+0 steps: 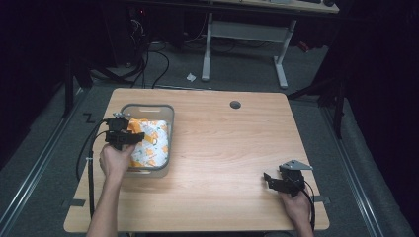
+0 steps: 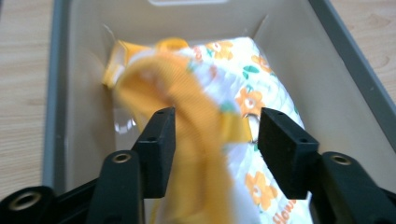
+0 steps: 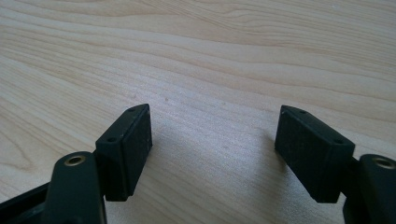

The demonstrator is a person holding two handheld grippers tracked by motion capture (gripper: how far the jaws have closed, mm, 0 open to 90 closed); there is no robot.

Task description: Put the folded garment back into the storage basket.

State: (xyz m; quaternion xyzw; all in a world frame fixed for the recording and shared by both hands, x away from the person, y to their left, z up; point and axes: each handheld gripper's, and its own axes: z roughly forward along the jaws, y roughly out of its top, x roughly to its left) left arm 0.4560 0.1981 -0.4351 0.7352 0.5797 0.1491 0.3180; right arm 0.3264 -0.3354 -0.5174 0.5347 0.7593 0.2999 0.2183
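Flower-print cloth (image 2: pixel 261 98), white with orange blooms and a yellow ribbed trim (image 2: pixel 187 121): lies inside the grey bin (image 1: pixel 170 111) at the table's (image 1: pixel 232 148) left side, filling most of the bin's floor. In the left gripper view a blurred fold of the yellow trim hangs between the jaws; the pads stand apart on either side of it and do not press it.

Left gripper (image 1: pixel 124 137): over the bin's near-left part, jaws parted, bin walls close on both sides.

Right gripper (image 1: pixel 279 181): near the table's front right corner, jaws wide apart over bare wood, nothing between them.

Open room: broad bare tabletop between bin and right gripper; bin's left wall sits close to the table's left edge.
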